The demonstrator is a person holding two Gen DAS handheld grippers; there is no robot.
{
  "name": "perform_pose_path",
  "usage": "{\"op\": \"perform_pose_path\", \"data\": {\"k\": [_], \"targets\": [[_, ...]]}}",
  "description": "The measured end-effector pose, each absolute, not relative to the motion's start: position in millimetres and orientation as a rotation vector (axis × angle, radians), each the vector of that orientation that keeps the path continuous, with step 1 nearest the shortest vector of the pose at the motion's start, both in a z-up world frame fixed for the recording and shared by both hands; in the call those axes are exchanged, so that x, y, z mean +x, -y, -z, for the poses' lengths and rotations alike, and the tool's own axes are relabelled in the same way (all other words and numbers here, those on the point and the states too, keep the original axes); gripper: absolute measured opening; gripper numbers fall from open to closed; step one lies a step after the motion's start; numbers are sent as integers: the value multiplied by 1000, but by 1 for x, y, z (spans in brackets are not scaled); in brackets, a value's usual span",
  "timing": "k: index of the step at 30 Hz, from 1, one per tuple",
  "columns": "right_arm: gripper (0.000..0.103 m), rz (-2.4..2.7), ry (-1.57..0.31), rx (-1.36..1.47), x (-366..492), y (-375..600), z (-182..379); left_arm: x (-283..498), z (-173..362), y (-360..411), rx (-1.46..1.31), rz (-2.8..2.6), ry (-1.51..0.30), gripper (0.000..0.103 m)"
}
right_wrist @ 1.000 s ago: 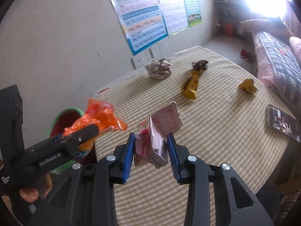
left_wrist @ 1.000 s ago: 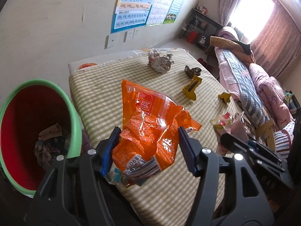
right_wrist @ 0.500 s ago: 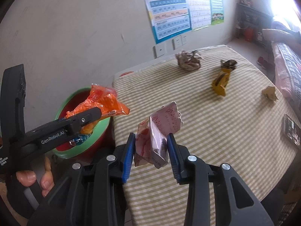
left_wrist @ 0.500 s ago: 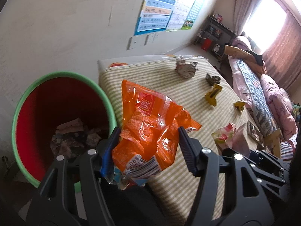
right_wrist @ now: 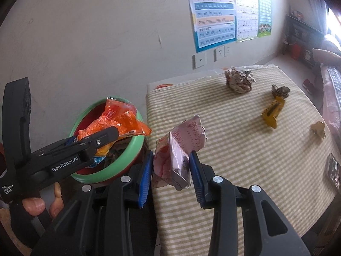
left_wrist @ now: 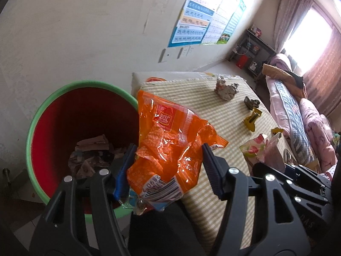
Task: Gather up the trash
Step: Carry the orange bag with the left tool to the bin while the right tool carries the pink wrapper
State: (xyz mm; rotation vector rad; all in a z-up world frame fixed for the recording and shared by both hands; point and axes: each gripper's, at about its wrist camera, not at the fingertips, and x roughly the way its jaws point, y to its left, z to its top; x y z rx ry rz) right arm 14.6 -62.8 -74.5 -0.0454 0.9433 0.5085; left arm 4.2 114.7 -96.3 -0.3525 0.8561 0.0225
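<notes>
Orange wrapper [left_wrist: 170,149] pinched between left tool [left_wrist: 168,170] pads.

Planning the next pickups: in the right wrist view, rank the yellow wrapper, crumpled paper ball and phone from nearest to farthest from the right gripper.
1. Phone, at the table's right edge.
2. Yellow wrapper, mid-table, right.
3. Crumpled paper ball, far end by the wall.

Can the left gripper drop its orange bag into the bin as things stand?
Probably yes. The left gripper holds the orange bag over the bin, as the right wrist view shows. The bin's mouth is open, with only crumpled paper low inside.
</notes>
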Motion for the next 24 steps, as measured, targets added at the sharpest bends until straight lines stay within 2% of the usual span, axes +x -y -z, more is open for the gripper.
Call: {"op": "perform_pose_path", "data": {"k": [24], "targets": [[34,-686,-1005,-164,19,-46,94,-27,124,-204,-450,-214,-873,59]]}}
